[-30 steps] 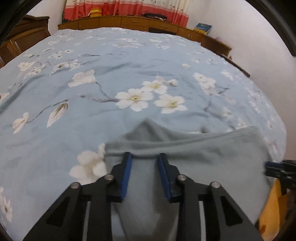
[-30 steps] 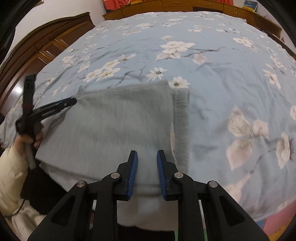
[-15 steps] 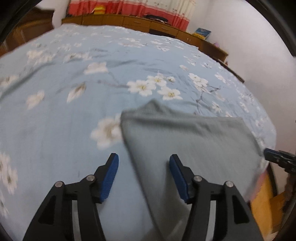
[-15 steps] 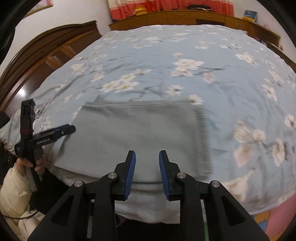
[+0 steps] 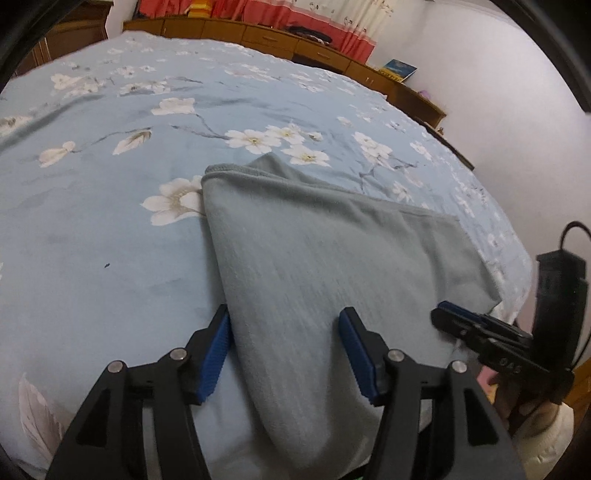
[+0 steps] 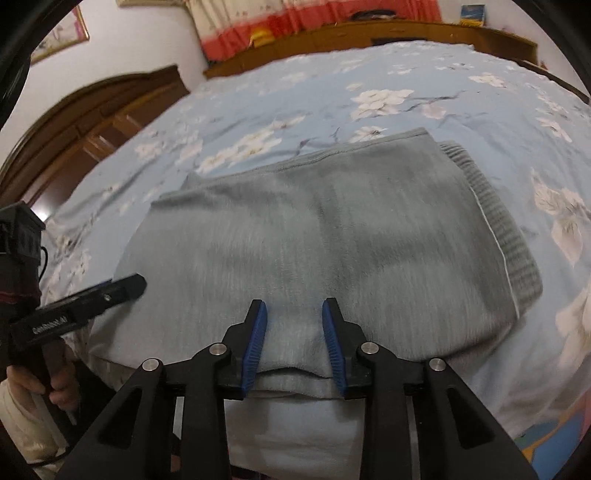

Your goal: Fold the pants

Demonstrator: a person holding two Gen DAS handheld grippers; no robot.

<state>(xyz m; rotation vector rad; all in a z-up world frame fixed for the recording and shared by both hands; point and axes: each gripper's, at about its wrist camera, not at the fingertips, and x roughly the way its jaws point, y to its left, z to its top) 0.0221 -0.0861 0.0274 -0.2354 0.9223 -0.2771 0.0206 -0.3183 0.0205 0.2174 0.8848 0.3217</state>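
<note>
The bed fills both views, covered in a pale blue sheet printed with white blossoms and grey twigs. Behind it runs a low wooden cabinet under red-and-cream curtains, and a dark wooden headboard curves along one side beneath a framed picture on the white wall. A blue book lies on the cabinet.

The pants, grey and folded into a thick rectangle, lie at the near edge of the bed (ribbed waistband on the outer side in the right view).

The left tongs have just been opening and stand wide, clear of the cloth. The right tongs, also just opening, straddle a raised ridge of cloth without pinching it. White lettering on the left tongs' side is too blurred to read surely.
</note>
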